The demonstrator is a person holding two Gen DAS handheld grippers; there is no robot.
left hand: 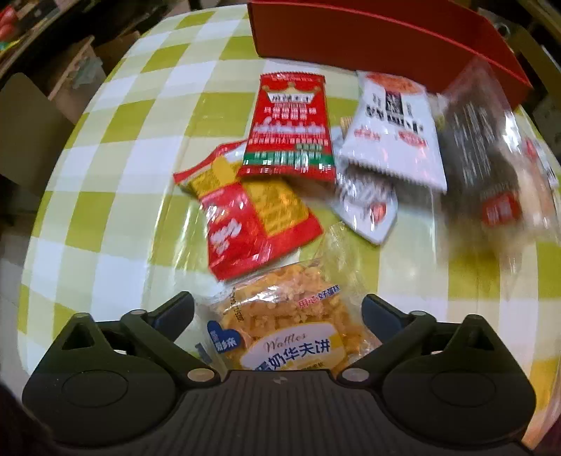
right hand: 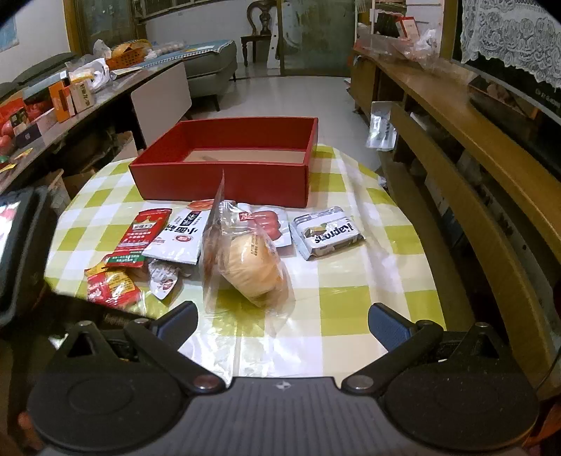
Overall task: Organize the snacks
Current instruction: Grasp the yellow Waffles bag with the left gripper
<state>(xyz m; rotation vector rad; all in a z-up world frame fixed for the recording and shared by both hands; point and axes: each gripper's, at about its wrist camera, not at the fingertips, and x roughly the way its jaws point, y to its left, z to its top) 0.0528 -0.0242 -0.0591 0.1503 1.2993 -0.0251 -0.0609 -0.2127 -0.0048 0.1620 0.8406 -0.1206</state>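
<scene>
Snack packets lie on a green-and-white checked table (right hand: 350,308) in front of an open red box (right hand: 224,168), which also shows in the left wrist view (left hand: 385,38). My left gripper (left hand: 277,312) is open, its fingers on either side of a clear waffle packet (left hand: 287,329). Beyond it lie a red-and-yellow packet (left hand: 245,224), a red packet (left hand: 291,129) and a white packet (left hand: 392,136). My right gripper (right hand: 282,319) is open and empty, just short of a bagged bun (right hand: 245,259). A silver packet (right hand: 328,231) lies to the right.
A cluttered dark side table (right hand: 70,94) stands at the left, and wooden shelving (right hand: 473,147) runs along the right. A sofa (right hand: 210,63) and a chair (right hand: 259,21) stand at the back. The left gripper's body (right hand: 17,245) shows at the left edge.
</scene>
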